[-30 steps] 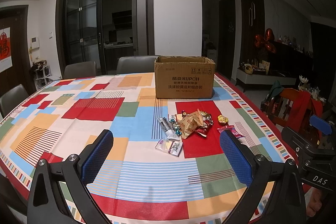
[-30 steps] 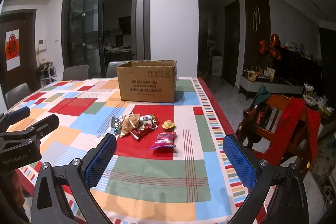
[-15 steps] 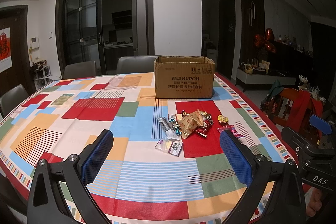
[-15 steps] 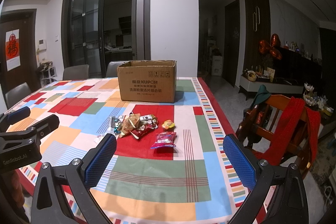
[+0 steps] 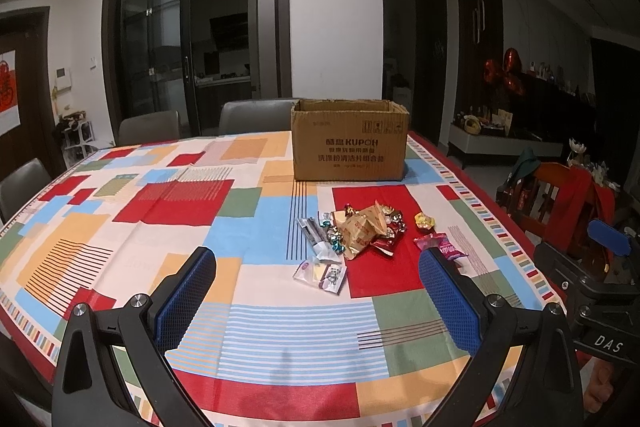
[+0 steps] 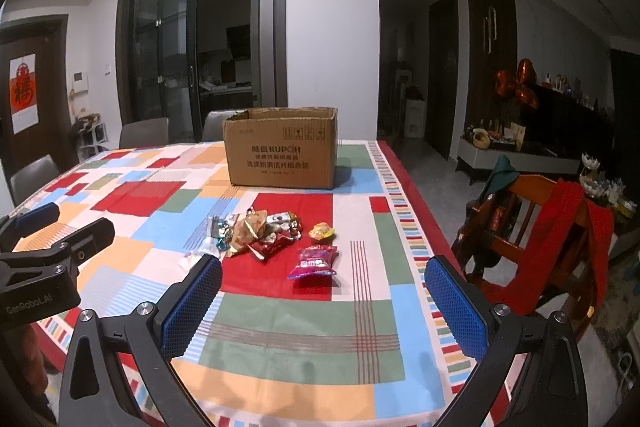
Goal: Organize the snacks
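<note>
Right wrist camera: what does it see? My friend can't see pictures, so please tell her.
A small pile of wrapped snacks lies on a colourful patchwork tablecloth, with an open brown cardboard box behind it. The right tongs, with blue pads, hang open and empty in front.

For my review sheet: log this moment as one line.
left gripper open, empty | right gripper open, empty | snacks piled on table | box beyond, open

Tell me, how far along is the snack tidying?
Barely begun, by the look of it. Done: nothing visible; the snacks, including the pink packet, lie loose on the tablecloth. In hand: nothing; the left hand-held gripper and right hand-held gripper are open and empty. Left: presumably moving everything into the cardboard box; its inside is hidden.
</note>
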The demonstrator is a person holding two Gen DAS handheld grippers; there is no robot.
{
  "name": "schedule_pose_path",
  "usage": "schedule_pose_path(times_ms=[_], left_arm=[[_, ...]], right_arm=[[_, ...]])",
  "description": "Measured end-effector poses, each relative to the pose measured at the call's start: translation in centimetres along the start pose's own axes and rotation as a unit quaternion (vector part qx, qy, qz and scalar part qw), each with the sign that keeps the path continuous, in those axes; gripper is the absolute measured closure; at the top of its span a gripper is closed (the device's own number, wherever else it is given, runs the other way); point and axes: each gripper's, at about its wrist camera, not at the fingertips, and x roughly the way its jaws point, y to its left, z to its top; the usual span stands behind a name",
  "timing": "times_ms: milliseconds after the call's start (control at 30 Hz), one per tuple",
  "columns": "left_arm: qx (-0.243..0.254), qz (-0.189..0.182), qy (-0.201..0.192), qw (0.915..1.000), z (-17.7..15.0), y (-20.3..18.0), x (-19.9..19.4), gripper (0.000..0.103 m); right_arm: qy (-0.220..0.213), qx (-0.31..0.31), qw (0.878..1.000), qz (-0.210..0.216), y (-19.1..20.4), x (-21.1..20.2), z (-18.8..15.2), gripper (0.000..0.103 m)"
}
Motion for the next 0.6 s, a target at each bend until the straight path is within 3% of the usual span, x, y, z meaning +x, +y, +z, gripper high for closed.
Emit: schedule_pose_path(times_ms=[600], left_arm=[[-0.011, 0.019, 0.068, 0.9974, 0.6, 0.2, 6.5, 0.0]], right_arm=[[0.086, 0.009, 0.996, 0.031, -0.7, 7.3, 0.8, 0.0]])
